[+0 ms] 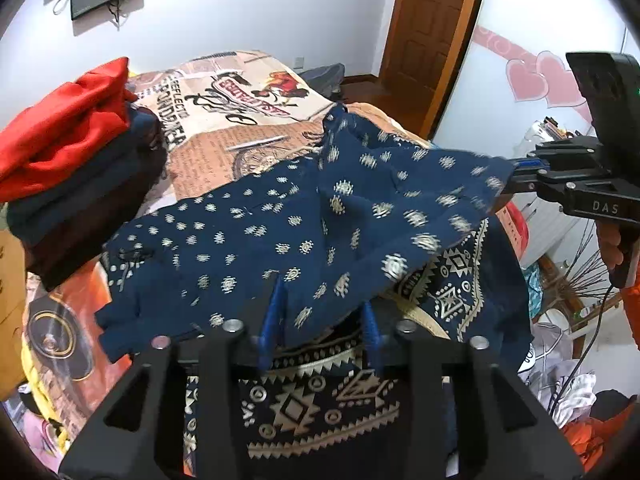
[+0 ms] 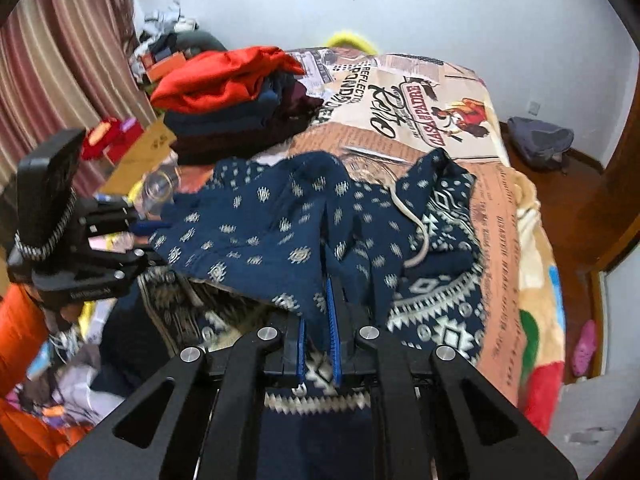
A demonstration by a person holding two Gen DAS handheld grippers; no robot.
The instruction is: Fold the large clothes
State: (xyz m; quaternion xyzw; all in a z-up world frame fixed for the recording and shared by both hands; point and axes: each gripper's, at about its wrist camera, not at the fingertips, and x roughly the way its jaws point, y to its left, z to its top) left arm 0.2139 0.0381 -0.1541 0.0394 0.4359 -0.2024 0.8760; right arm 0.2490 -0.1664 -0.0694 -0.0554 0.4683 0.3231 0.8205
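Garment (image 1: 304, 224) on bed (image 1: 240, 120), near edge lifted. Right hand-held gripper (image 2: 320, 320) clamped on edge. Left hand-held gripper (image 1: 324, 312): fabric between parted jaws, grip uncertain; re-pinch first. Carry both hands level toward stack (image 1: 72, 168), keep edge taut, align hems.

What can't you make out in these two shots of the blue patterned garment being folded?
- Left wrist view: the garment drapes over the left gripper, hiding any grip.
- Right wrist view: the garment's near hem is hidden behind the right gripper.
- Both views: the folded stack hides its lower pieces.
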